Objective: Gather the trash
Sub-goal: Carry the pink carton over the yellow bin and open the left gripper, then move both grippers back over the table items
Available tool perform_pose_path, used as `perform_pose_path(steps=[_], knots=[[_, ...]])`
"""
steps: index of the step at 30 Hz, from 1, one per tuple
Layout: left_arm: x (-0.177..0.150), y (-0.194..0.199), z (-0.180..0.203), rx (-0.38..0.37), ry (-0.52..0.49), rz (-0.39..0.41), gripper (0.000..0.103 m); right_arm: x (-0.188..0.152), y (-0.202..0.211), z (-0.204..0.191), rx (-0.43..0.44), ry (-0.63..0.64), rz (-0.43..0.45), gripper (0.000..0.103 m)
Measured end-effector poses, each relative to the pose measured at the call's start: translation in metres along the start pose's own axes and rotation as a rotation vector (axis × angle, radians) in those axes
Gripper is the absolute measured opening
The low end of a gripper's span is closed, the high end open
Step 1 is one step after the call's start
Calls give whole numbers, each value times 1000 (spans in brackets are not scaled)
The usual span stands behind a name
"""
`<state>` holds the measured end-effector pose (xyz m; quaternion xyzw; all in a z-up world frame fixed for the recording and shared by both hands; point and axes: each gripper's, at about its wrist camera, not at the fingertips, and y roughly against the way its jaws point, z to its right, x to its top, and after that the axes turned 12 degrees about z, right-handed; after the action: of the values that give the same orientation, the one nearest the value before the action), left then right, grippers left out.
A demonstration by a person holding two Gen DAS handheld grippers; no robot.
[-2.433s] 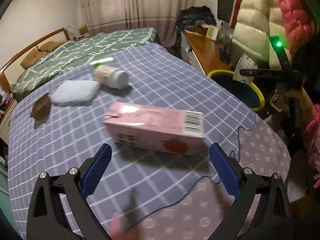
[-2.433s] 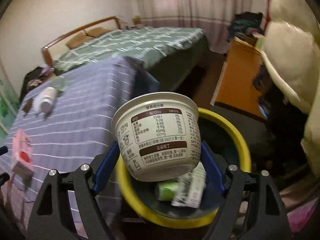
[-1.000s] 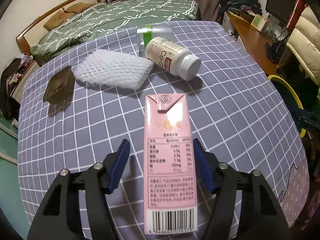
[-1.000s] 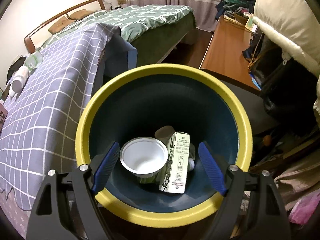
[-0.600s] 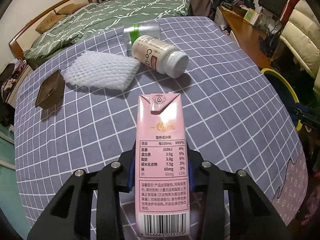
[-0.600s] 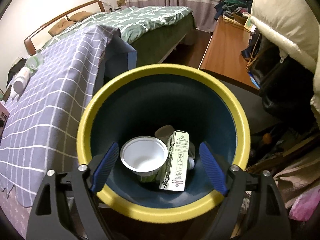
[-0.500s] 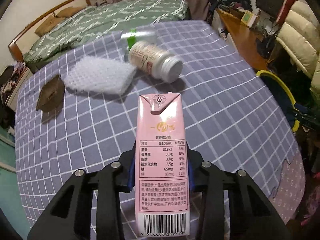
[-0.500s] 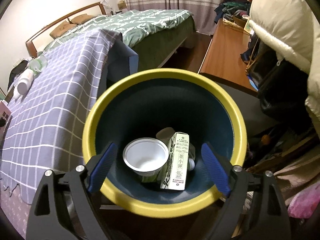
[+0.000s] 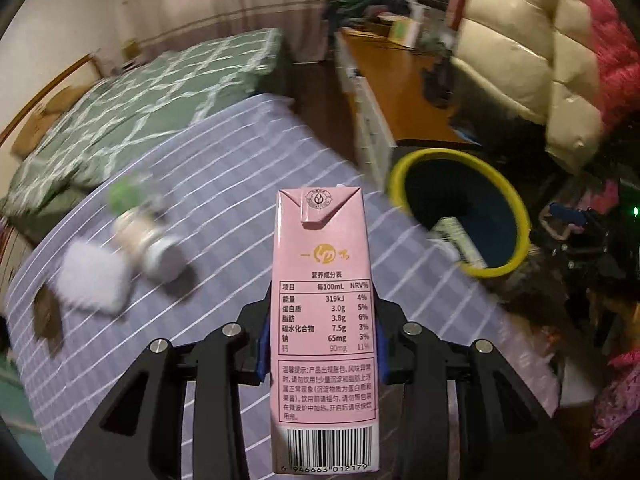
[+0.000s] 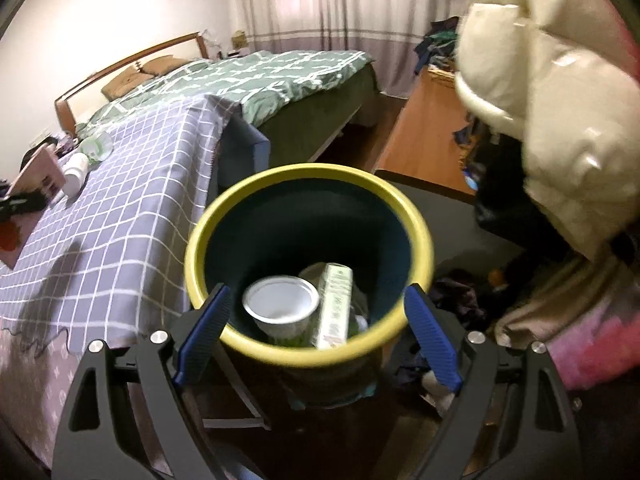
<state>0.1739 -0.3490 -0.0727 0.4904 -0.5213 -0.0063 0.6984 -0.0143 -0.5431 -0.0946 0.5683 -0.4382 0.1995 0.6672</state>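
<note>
My left gripper (image 9: 322, 344) is shut on a pink drink carton (image 9: 322, 300) and holds it in the air above the grey checked tablecloth (image 9: 224, 208), to the left of the yellow-rimmed bin (image 9: 496, 184). My right gripper (image 10: 316, 336) is open and empty above the same bin (image 10: 256, 192). In the bin lie a white cup (image 10: 282, 304) and a green-white carton (image 10: 334, 306). The pink carton also shows far left in the right wrist view (image 10: 38, 174). A white bottle (image 9: 150, 240), a white foam net (image 9: 94, 280) and a brown piece (image 9: 46, 318) lie on the table.
A clear bottle with a green label (image 9: 126, 194) lies behind the white bottle. A bed with a green cover (image 10: 260, 76) stands behind the table. A wooden desk (image 9: 404, 88) and a cream puffy jacket (image 10: 552, 92) are to the right of the bin.
My left gripper closed on the pink carton, lifted it off the table and swung it right toward the bin. My right gripper dropped the white cup into the bin and drew back a little.
</note>
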Motion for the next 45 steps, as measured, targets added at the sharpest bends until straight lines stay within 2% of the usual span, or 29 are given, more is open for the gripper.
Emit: perform_pose_path(steps=[7,12,17,18,19,20,21,25,27,30,34,40,45], knots=[[42,-44,85,-164,-89,-19,38,-16,33,30,-62,-38,7,84],[65,-78,131,-206,-133,-27,38,-20,48,41,-82,-54,19,84],[74,-109,151,-216,-136,-45,39,-22,50,42,-85,-58,12,84],[76,-115,152,-214,-124,-51,41,-23,49,41,-87,-55,9,84],[77,-119,151,-216,-113,-52,58,-24,48,40,-87,-53,5,84],[78,-120,148,-208,-104,-49,71,-24,48,39,-86,-52,3,84],[78,-116,143,-193,-93,-27,83,-25,48,37,-84,-51,0,84],[77,-77,120,-190,-75,58,84,-23,42,31,-69,-41,-7,84],[72,-48,98,-187,-49,123,89,-21,38,26,-59,-34,-9,84],[55,-4,60,-143,-15,209,93,-17,31,16,-37,-17,-11,84],[19,44,0,-64,35,285,95,-9,18,-1,-3,11,-13,84],[-56,100,-114,144,167,352,96,11,-7,-40,63,69,-18,84],[-127,133,-199,347,256,326,97,39,-36,-88,163,92,-40,84]])
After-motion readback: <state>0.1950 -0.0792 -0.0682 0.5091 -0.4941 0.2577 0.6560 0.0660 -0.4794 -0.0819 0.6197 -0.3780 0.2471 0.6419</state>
